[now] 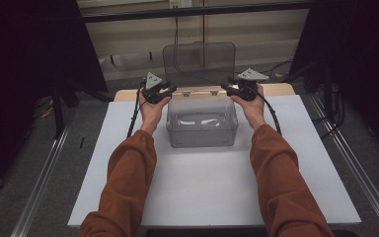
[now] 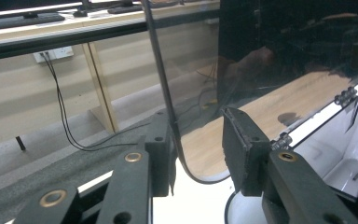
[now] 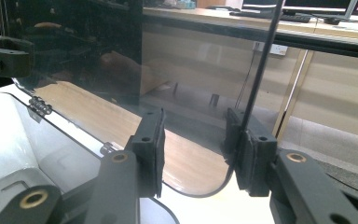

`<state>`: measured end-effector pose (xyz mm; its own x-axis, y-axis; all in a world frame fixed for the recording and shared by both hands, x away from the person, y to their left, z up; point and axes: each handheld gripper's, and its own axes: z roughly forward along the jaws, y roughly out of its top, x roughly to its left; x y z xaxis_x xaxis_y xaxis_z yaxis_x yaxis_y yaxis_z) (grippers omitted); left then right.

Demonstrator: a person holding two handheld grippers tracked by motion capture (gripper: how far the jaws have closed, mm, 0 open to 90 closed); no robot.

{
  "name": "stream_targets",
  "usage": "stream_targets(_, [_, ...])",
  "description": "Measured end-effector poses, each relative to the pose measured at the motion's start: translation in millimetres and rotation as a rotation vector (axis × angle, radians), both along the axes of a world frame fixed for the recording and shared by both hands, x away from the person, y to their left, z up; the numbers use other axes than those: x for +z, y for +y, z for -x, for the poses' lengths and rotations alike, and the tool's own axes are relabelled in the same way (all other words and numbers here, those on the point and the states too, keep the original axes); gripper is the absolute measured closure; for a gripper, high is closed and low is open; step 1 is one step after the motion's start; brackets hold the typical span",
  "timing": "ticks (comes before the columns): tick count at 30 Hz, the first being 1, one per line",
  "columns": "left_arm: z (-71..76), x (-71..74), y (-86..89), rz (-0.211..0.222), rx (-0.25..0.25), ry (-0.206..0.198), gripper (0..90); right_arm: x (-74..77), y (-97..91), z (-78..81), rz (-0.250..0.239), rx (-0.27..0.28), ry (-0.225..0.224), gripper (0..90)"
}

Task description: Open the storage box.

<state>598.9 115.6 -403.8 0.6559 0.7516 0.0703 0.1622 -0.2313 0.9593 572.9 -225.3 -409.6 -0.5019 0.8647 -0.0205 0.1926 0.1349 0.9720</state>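
Observation:
A clear plastic box [image 1: 202, 123] stands at the middle back of the white tabletop [image 1: 202, 187], with its hinged smoky lid [image 1: 200, 59] raised upright. My left gripper [image 1: 170, 91] is at the lid's lower left corner and my right gripper [image 1: 225, 88] at its lower right corner. In the left gripper view the lid's edge [image 2: 161, 74] runs between the open jaws of the left gripper [image 2: 198, 149], close to the left one. In the right gripper view the lid's edge [image 3: 261, 70] passes between the open jaws of the right gripper [image 3: 195, 149], against the right one. Hinges [image 2: 346, 95] [image 3: 39, 106] join lid and box.
A strip of wooden table [image 1: 128, 94] shows behind the white board. Dark curtains [image 1: 29, 59] hang on both sides. Metal rails [image 1: 44, 177] run along the floor left and right. A low wall with a cable [image 1: 175, 29] stands behind the box.

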Motion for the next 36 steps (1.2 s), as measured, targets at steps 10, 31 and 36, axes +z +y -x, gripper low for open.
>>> stream_targets(10, [-2.2,-0.5,-1.1,-0.014,-0.007,0.018,60.2,-1.1,0.2,-3.1,-0.003,0.002,0.012,54.3])
stream_targets(31, [-1.2,-5.1,-13.6,0.047,0.022,0.108,35.3,-5.2,9.7,-7.9,-0.018,-0.029,0.037,39.1])
stream_targets(36, [-1.1,-6.3,-15.3,0.054,0.021,0.120,29.5,-8.1,14.7,-9.0,-0.027,-0.034,0.044,30.3])
